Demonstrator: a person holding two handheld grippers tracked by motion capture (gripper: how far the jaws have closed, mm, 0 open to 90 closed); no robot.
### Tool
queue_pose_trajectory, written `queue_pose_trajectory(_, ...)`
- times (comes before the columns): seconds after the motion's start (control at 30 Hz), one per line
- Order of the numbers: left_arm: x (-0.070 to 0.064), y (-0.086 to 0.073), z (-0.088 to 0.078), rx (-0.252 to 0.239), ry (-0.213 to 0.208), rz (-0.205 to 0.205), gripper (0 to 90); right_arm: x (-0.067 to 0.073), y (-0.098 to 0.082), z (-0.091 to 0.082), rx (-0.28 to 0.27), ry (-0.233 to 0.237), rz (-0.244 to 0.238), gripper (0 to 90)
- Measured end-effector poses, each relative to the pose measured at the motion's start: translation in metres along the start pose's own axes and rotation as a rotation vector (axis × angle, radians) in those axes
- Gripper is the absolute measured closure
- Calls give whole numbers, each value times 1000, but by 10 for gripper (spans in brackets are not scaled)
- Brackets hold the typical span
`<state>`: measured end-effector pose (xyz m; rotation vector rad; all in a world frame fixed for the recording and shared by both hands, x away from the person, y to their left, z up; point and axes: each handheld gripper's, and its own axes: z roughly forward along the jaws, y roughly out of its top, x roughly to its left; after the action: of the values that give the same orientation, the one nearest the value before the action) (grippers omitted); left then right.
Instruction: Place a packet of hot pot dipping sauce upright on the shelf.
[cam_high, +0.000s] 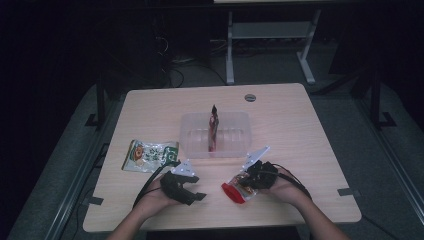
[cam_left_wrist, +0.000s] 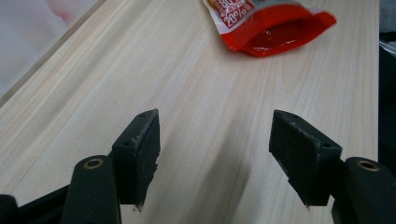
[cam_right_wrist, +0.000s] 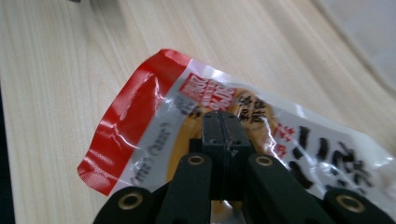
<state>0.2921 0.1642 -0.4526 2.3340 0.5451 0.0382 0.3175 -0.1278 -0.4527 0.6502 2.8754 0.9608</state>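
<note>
My left hand-held gripper (cam_high: 192, 192) is resting low with its jaws spread wide apart, nothing between them. My right hand-held gripper (cam_high: 246, 186) is pinching its jaws fully together. Both my forearms are reaching in from the near edge.

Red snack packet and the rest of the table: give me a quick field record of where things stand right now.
right gripper: shut on the red snack packet, near the table's front edge
left gripper: jaws open, nothing between them, over bare wood
clear tub: mid-table, a tall dark packet standing upright in it
green packet: flat on the table, left of the tub, beyond the left gripper
packets outside the tub: two
</note>
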Motion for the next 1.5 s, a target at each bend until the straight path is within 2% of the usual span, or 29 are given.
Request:
queue_pose_trajectory(0.1,1,-1,-1,1,2,5,334,-10,-2,-15,-35,-23,27,900)
queue_pose_trajectory(0.13,1,-1,-1,2,2,3,334,-14,-4,-24,-59,-34,72,900)
queue_pose_trajectory(0.17,1,-1,0,3,0,-5,334,-24,-10,-36,-81,-64,111,900)
queue_pose_trajectory(0.2,1,-1,-1,4,2,0,334,-24,-10,-36,-81,-64,111,900)
queue_pose_trajectory(0.23,1,-1,0,3,-1,-6,334,-34,-17,-44,-95,-92,137,900)
queue_pose_trajectory(0.27,1,-1,0,3,0,-4,334,-34,-17,-44,-95,-92,137,900)
queue_pose_trajectory(0.33,1,-1,0,4,0,-4,334,-45,-27,-51,-91,-120,168,900)
queue_pose_trajectory(0.37,1,-1,0,3,0,-5,334,-53,-34,-54,-82,-137,200,900)
queue_pose_trajectory(0.4,1,-1,0,5,0,-3,334,-53,-34,-54,-82,-137,200,900)
queue_pose_trajectory(0.47,1,-1,0,7,0,-5,334,-62,-42,-53,-61,-148,218,900)
queue_pose_trajectory(0.6,1,0,0,12,-3,-5,334,-67,-45,-50,-37,-150,232,900)
queue_pose_trajectory(0.7,1,-1,0,8,-2,-7,334,-72,-49,-45,-16,-136,245,900)
queue_pose_trajectory(0.77,1,-1,0,7,-2,-6,334,-72,-50,-45,-15,-129,245,900)
queue_pose_trajectory(0.97,1,-1,-1,13,-1,2,334,-68,-50,-45,-14,-70,242,900)
queue_pose_trajectory(1.07,1,-1,-3,1,3,-2,334,-66,-49,-45,-9,-57,231,900)
queue_pose_trajectory(1.13,1,-1,-5,-7,6,-3,334,-64,-47,-43,-7,-39,212,900)
queue_pose_trajectory(1.17,2,-1,-7,-3,7,3,334,-61,-45,-41,-6,-13,201,900)
queue_pose_trajectory(1.27,1,-1,-8,-13,12,-1,334,-57,-42,-38,-4,10,177,900)
queue_pose_trajectory(1.37,1,0,-10,-22,11,-4,335,-47,-35,-32,4,49,143,900)
queue_pose_trajectory(1.4,1,0,-10,-22,11,-6,335,-47,-35,-32,4,49,143,900)
queue_pose_trajectory(1.43,0,0,-11,-24,10,-5,338,-41,-30,-27,12,66,110,900)
queue_pose_trajectory(1.5,0,1,-12,-29,11,1,344,-38,-28,-25,14,71,101,900)
